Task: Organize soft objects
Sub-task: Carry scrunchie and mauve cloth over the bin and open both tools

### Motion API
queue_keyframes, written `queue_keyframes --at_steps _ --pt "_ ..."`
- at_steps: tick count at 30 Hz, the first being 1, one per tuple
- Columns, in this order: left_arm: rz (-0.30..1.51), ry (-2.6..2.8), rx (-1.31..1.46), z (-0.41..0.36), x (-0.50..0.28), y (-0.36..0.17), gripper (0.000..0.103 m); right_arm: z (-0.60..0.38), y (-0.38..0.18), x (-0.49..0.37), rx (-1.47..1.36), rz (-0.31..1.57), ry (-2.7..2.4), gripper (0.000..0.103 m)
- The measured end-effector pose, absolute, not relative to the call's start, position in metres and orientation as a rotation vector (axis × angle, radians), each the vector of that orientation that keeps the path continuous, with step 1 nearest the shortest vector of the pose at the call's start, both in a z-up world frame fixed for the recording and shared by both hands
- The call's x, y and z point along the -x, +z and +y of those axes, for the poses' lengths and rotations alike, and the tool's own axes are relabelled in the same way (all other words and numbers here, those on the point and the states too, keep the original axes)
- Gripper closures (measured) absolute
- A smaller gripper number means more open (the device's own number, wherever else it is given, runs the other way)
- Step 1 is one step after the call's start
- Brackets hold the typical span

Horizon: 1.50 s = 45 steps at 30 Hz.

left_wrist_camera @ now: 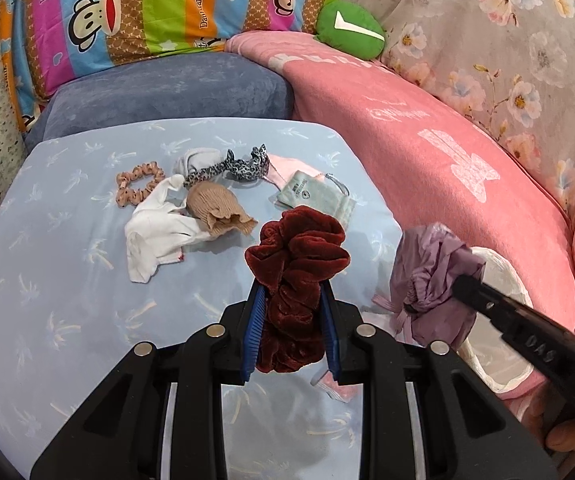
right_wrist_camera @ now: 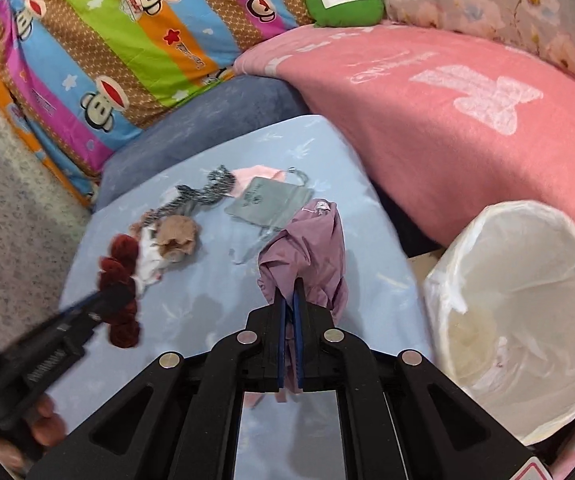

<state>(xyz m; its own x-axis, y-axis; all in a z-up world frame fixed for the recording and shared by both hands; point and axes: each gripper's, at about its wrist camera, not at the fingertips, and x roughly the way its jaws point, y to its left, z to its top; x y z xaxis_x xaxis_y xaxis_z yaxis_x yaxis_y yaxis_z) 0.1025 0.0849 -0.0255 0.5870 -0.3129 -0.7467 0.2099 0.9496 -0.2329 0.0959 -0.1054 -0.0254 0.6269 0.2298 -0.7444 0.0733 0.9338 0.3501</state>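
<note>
On bed: socks (left_wrist_camera: 159, 236), scrunchie (left_wrist_camera: 137, 184), pouch (left_wrist_camera: 315, 198) left unsorted
Left gripper (left_wrist_camera: 292, 292): grasping red scrunchie (left_wrist_camera: 297, 256)
Right gripper (right_wrist_camera: 289, 300): clenched on purple cloth (right_wrist_camera: 307, 248)
Bin (right_wrist_camera: 483, 220): near right, seemingly empty

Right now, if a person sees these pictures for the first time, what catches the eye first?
Two grippers each hold up a soft thing: the left gripper clamps a dark red velvet scrunchie, the right gripper a crumpled purple cloth. Beside them, on the right, stands an open white lined bin. Behind, a bright striped monkey-print quilt fills the top left.
</note>
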Motion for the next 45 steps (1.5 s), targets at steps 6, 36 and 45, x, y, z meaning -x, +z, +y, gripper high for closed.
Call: queue_keyframes --at_steps 6,36,45 --pt "0.879 -0.29 0.144 0.091 -0.104 -0.019 0.077 -0.088 0.031 -0.095 -0.446 0.781 0.335 0.1" --pt "0.84 -0.45 0.041 0.016 -0.093 0.003 0.077 -0.149 0.036 -0.058 -0.309 0.741 0.02 0.1" --pt "0.831 -0.595 -0.024 -0.052 -0.079 0.011 0.076 -0.213 0.039 -0.027 -0.35 0.71 -0.1 0.1"
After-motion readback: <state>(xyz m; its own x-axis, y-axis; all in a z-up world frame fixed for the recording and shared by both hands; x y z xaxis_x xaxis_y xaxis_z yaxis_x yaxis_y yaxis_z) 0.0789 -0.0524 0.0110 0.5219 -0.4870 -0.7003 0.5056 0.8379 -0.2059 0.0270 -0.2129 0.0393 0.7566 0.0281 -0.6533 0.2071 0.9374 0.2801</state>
